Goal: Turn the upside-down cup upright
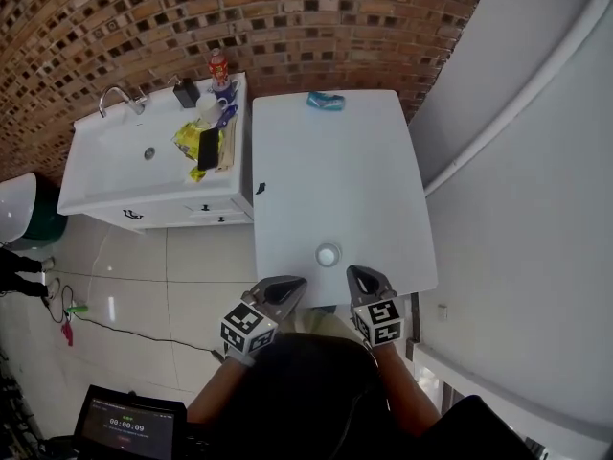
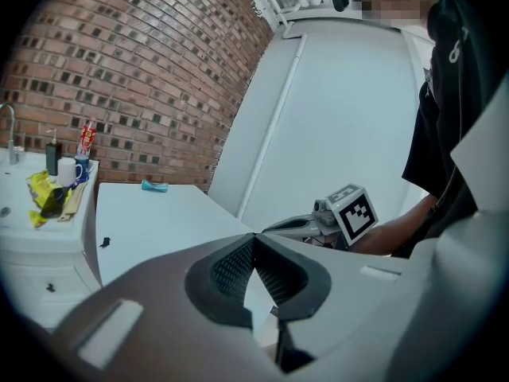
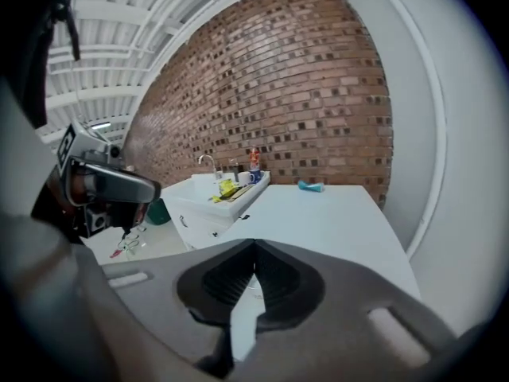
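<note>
A small round clear cup [image 1: 329, 254] stands on the white table [image 1: 326, 161] close to its near edge; from above I cannot tell which way up it is. My left gripper [image 1: 295, 283] hovers just off the table's near edge, below and left of the cup, with its jaws shut and empty. My right gripper [image 1: 355, 272] sits at the near edge, just right of and below the cup, jaws shut on nothing. In the left gripper view the pads [image 2: 238, 265] meet at their tips, and the right gripper [image 2: 298, 226] shows beyond them. The left gripper [image 3: 143, 189] appears in the right gripper view.
A white washbasin unit [image 1: 124, 161] adjoins the table's left side, carrying a tap, bottle, mug and yellow packets. A teal object [image 1: 326, 101] lies at the table's far edge, and a small dark speck [image 1: 260, 188] near its left edge. Brick wall behind, white wall on the right.
</note>
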